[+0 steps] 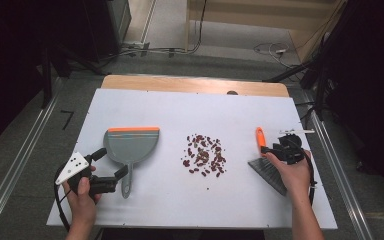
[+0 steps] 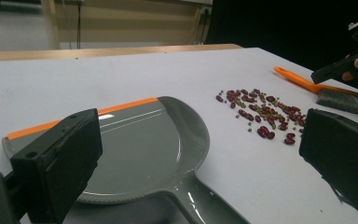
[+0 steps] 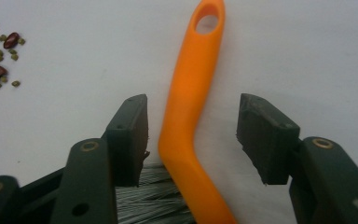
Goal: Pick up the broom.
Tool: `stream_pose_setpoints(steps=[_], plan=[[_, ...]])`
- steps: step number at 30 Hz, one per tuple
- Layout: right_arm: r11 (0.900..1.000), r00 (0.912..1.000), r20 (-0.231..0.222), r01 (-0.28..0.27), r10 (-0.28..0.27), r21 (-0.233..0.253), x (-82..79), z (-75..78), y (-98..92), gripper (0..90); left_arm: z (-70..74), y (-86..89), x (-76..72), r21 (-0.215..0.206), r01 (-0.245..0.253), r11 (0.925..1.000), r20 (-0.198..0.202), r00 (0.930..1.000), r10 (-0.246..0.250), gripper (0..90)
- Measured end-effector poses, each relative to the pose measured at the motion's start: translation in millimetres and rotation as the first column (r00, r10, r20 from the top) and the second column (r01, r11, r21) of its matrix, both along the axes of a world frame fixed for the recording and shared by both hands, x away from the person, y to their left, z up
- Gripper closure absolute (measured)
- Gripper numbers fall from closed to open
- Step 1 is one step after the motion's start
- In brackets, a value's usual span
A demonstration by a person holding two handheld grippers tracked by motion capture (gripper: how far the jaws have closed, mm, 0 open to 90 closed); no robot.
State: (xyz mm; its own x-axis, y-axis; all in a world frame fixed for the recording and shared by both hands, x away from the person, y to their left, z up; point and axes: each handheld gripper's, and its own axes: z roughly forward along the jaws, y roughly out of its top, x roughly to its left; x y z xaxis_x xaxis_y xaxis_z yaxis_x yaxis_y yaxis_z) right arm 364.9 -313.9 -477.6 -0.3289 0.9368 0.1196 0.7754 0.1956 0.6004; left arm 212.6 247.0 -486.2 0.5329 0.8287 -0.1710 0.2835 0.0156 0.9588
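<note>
Brush [image 3: 186, 135]: light, stiff, smooth orange handle, best gripped mid-handle | right gripper [image 3: 191, 128] fingers open astride it | left gripper [image 2: 200, 154] fingers wide open, empty, near dustpan [image 2: 140, 149] | beans [image 1: 204, 155] probably hard, prone to rolling.

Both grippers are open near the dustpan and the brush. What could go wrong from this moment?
1. The right gripper is open around the brush's orange handle, which sits nearer one jaw; closing may push the brush sideways or grip it crooked.
2. The beans lie loose between the two tools; a fast sweep could scatter them past the dustpan.
3. The left gripper is open near the dustpan's handle; a weak grip may let the pan slide.
</note>
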Motion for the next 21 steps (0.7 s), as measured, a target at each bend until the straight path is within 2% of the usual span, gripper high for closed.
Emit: stream_pose_setpoints(steps=[2, 8, 10, 12, 15, 16, 18, 21], plan=[[1.000, 0.9999, -0.014, -0.003, 0.003, 0.021, -0.1, -1.9, 2.5, 48.9, -0.1, -0.3, 0.0, 0.003, 0.000, 1.0000, -0.002, 1.0000, 0.000, 0.0], [0.999, 0.9984, -0.052, 0.021, -0.022, -0.030, -0.2, -7.3, 8.1, 53.6, 0.4, -1.0, -0.9, 0.006, 0.003, 1.0000, -0.001, 1.0000, -0.003, 0.0], [0.997, 0.9980, -0.047, 0.040, -0.043, -0.059, -1.2, -8.5, 10.3, 59.7, 0.4, -1.2, -1.1, 0.005, 0.004, 1.0000, -0.001, 1.0000, -0.004, 0.0], [0.996, 0.9981, -0.040, 0.044, -0.047, -0.082, -1.8, -9.4, 13.1, 60.3, 0.2, -1.8, -1.3, 0.005, 0.004, 1.0000, -0.002, 1.0000, -0.004, 0.0], [0.988, 0.9983, -0.035, 0.040, -0.046, -0.151, -2.6, -9.2, 21.2, 60.8, 0.3, -3.0, -1.8, 0.012, 0.008, 0.9999, -0.002, 1.0000, -0.008, 0.0], [0.987, 0.9981, -0.038, 0.041, -0.048, -0.157, -2.2, -8.9, 22.3, 62.0, 0.5, -4.0, -2.1, 0.011, 0.008, 0.9999, -0.001, 1.0000, -0.008, 0.0], [0.989, 0.9974, -0.047, 0.047, -0.054, -0.140, -1.2, -8.5, 20.9, 65.5, 1.4, -5.9, -2.7, 0.010, 0.009, 0.9999, 0.002, 1.0000, -0.009, 0.0], [0.992, 0.9963, -0.055, 0.059, -0.066, -0.112, -0.8, -8.5, 18.2, 66.3, 3.1, -9.2, -2.6, 0.021, 0.013, 0.9997, 0.005, 0.9999, -0.013, 0.0]])
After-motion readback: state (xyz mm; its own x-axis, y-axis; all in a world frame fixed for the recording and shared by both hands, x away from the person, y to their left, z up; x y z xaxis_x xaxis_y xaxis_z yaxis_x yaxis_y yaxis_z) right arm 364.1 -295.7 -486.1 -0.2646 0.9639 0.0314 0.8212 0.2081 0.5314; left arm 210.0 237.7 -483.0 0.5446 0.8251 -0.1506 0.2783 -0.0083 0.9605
